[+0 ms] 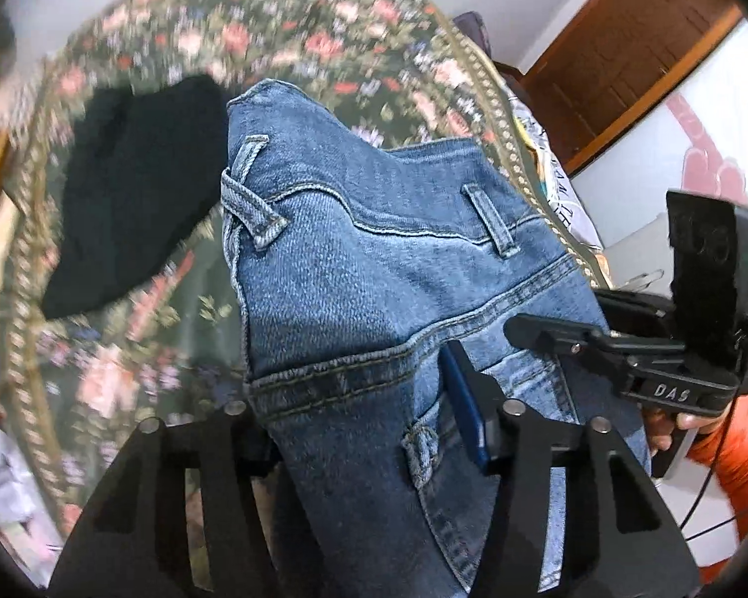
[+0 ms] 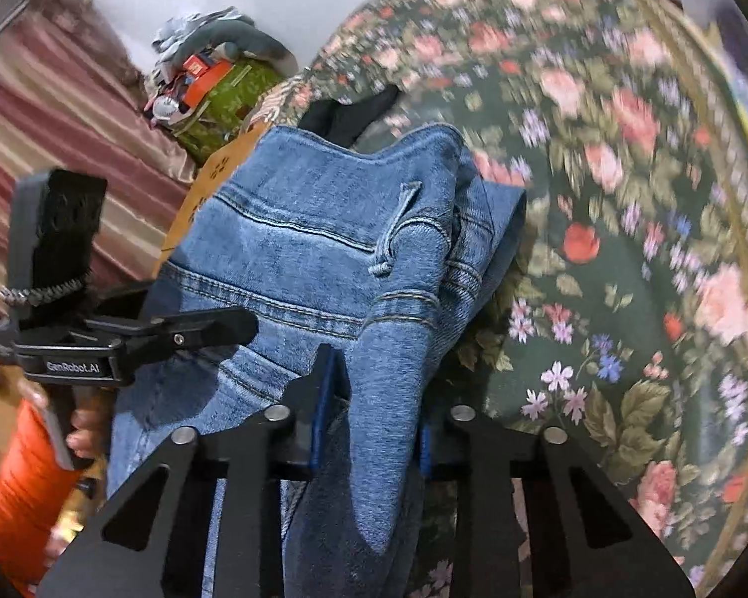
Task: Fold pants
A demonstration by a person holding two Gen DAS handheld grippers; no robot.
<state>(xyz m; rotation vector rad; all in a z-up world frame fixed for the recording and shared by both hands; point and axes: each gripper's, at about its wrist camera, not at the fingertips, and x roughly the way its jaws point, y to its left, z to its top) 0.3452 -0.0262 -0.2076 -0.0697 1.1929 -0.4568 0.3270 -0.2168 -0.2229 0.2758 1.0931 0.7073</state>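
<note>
Blue denim jeans (image 1: pixel 374 269) hang lifted above a floral bedspread (image 1: pixel 139 349), waistband and belt loops up. My left gripper (image 1: pixel 369 428) is shut on the denim near a seam; one blue-padded finger (image 1: pixel 466 408) shows, the other is hidden by cloth. My right gripper (image 2: pixel 374 413) is shut on a fold of the jeans (image 2: pixel 324 239). The right gripper also shows at the right of the left wrist view (image 1: pixel 523 334), touching the jeans. The left gripper shows at the left of the right wrist view (image 2: pixel 239 324), against the denim.
A black garment (image 1: pixel 134 189) lies on the bedspread behind the jeans. A pile of clutter (image 2: pixel 214 84) sits at the bed's far left by a striped curtain (image 2: pixel 50 114). A wooden door (image 1: pixel 618 50) stands at the back right. The bedspread (image 2: pixel 623 249) spreads right.
</note>
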